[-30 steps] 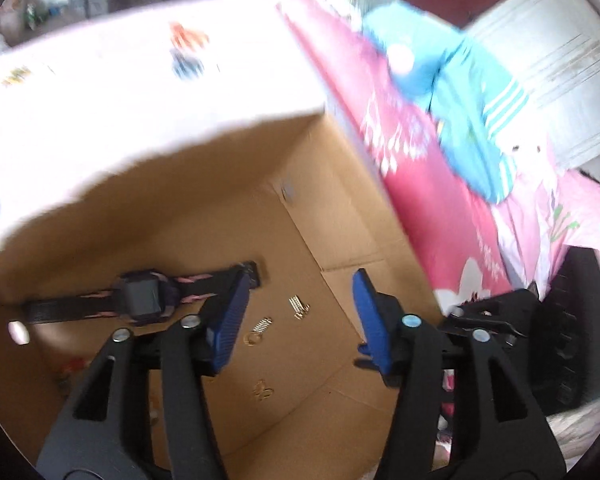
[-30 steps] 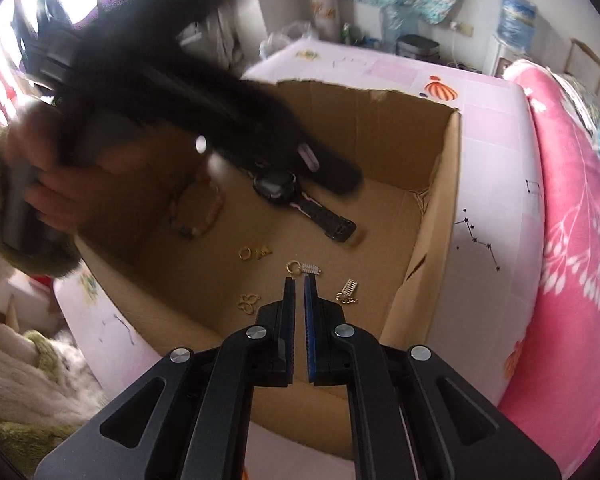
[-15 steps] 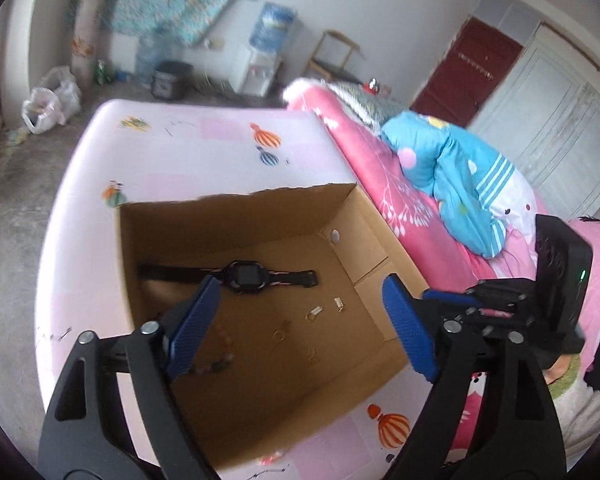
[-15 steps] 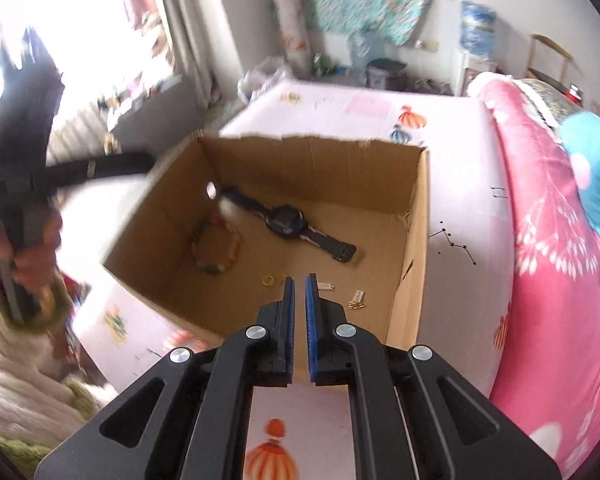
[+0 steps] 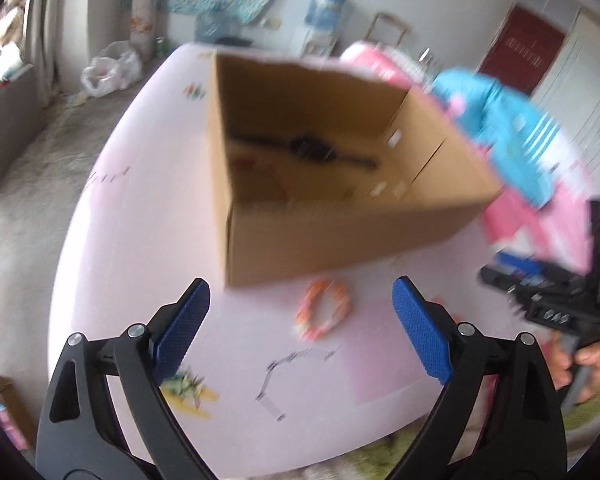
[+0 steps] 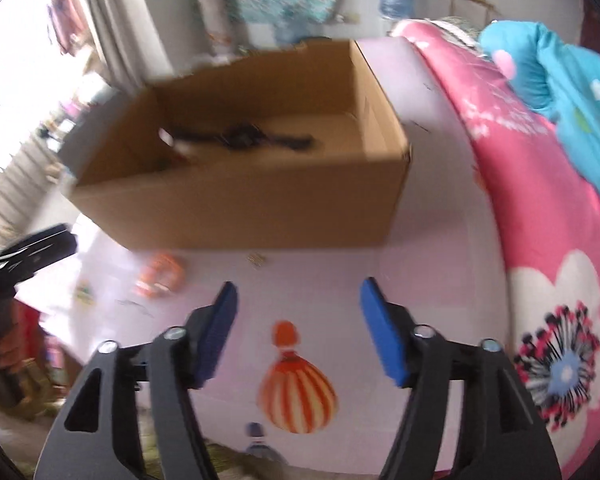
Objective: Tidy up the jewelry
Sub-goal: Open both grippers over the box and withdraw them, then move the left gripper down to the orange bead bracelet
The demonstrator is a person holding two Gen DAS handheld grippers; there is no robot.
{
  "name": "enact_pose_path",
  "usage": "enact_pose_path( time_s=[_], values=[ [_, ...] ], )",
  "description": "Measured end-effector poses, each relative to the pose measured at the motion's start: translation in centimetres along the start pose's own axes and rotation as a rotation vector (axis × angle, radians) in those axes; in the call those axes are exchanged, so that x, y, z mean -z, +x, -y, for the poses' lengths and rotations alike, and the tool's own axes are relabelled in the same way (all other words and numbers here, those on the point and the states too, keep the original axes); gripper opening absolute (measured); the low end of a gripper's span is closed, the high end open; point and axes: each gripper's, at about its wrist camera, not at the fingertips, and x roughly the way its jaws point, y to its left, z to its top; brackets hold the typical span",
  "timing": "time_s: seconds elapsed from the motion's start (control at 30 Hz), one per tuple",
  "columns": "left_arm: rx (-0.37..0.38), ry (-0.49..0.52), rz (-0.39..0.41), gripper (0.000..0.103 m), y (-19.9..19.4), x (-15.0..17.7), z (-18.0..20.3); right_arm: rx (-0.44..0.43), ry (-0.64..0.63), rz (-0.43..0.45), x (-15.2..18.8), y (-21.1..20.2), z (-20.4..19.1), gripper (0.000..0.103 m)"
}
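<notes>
An open cardboard box (image 5: 340,236) stands on the pink bed sheet, with a black watch (image 5: 308,150) lying on its floor. An orange beaded bracelet (image 5: 324,312) lies on the sheet just in front of the box, ahead of my left gripper (image 5: 300,284). Its jaws are opening wide, with nothing between the pads. In the right wrist view the box (image 6: 260,200), the watch (image 6: 244,138) and the bracelet (image 6: 160,276) show again. A small gold piece (image 6: 256,259) lies by the box's front wall. My right gripper (image 6: 298,284) is opening above the sheet, empty.
A pink flowered quilt (image 6: 540,208) and a blue garment (image 6: 572,92) pile up to the right of the box. The sheet carries a printed balloon (image 6: 296,380). A hand (image 5: 588,360) holds the other tool at the right edge. The bed's edge and floor lie at the left.
Both grippers have drawn back from over the box to the sheet in front of it. The right gripper has gone from shut to open and the left has spread wider.
</notes>
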Motion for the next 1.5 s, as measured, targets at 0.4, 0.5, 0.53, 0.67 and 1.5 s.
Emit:
enact_pose_path(
  time_s=[0.4,0.5,0.53,0.67,1.5],
  values=[
    [-0.144,0.060,-0.118,0.089,4.9,3.7,0.5,0.174,0.036,-0.091,2.4,5.7,-0.2,0.084],
    [-0.142,0.071,-0.120,0.089,5.3,4.1,0.4,0.202,0.038,-0.084,2.8,6.1,-0.3,0.092],
    [-0.147,0.082,-0.123,0.089,5.4,4.1,0.4,0.211,0.035,-0.074,2.9,6.1,-0.4,0.092],
    [-0.191,0.135,-0.141,0.095,6.0,4.1,0.8,0.225,0.041,-0.052,3.1,6.0,-0.5,0.096],
    [-0.195,0.140,-0.126,0.096,5.4,5.4,1.0,0.173,0.136,-0.034,3.7,5.8,0.1,0.096]
  ],
)
